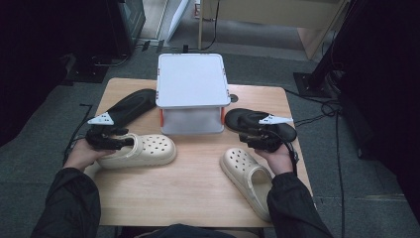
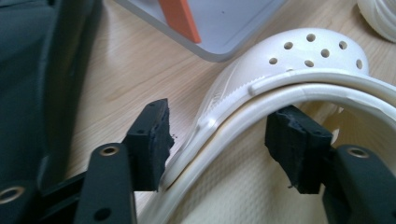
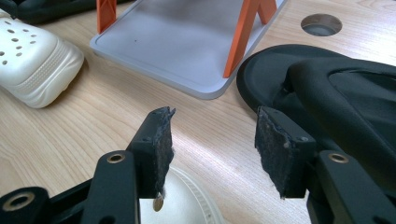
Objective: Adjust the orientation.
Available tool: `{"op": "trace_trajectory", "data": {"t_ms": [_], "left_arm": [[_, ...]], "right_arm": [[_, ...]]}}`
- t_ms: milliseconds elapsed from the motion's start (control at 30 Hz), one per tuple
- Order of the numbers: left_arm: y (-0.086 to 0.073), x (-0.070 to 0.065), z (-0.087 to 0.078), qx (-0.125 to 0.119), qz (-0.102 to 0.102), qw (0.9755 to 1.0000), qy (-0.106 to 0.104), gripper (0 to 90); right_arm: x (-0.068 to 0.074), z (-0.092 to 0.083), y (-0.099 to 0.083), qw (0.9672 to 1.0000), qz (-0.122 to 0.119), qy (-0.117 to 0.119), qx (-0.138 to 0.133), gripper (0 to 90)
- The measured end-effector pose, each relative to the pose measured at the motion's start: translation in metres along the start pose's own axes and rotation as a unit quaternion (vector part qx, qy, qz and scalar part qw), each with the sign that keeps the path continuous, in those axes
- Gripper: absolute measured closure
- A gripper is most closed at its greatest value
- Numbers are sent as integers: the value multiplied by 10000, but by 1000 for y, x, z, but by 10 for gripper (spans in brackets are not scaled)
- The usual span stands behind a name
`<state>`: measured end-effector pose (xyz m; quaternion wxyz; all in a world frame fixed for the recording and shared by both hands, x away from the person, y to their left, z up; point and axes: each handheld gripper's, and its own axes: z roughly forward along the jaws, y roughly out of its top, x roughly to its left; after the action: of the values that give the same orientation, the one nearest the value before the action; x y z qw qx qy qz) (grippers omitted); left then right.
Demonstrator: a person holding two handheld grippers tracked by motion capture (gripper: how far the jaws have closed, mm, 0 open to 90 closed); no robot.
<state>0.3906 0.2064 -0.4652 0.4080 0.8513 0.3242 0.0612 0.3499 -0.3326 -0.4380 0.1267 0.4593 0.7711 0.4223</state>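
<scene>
A cream clog lies on its side at the left of the wooden table. My left gripper is at its heel. In the left gripper view its jaws stand wide astride the clog's heel rim and strap; the left pad touches the outer side, and the right pad sits inside, not clearly pressing. A second cream clog lies at the front right. My right gripper hovers open over its toe, beside a black slipper, with nothing between its pads.
A white two-level rack with orange legs stands at the back middle; its lower tray reaches toward both grippers. Another black slipper lies at the back left. A round hole sits in the tabletop beside the rack.
</scene>
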Motion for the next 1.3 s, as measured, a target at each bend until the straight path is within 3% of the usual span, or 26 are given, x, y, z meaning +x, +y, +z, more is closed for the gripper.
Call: {"op": "trace_trajectory", "data": {"t_ms": [467,1000,1100,1300], "left_arm": [[2,-4,1,37,133,9999,-19,536],[5,-18,-1,113,14,9995,-289,644],[7,-20,0,181,-177,9991,-339,645],[11,-30,1,200,-261,9982,-504,660]], "right_arm": [[1,3,0,10000,-22,13,30,467],[1,2,0,10000,-11,18,3,467],[1,2,0,10000,-9,22,1,467],[1,2,0,10000,11,42,-18,470]]}}
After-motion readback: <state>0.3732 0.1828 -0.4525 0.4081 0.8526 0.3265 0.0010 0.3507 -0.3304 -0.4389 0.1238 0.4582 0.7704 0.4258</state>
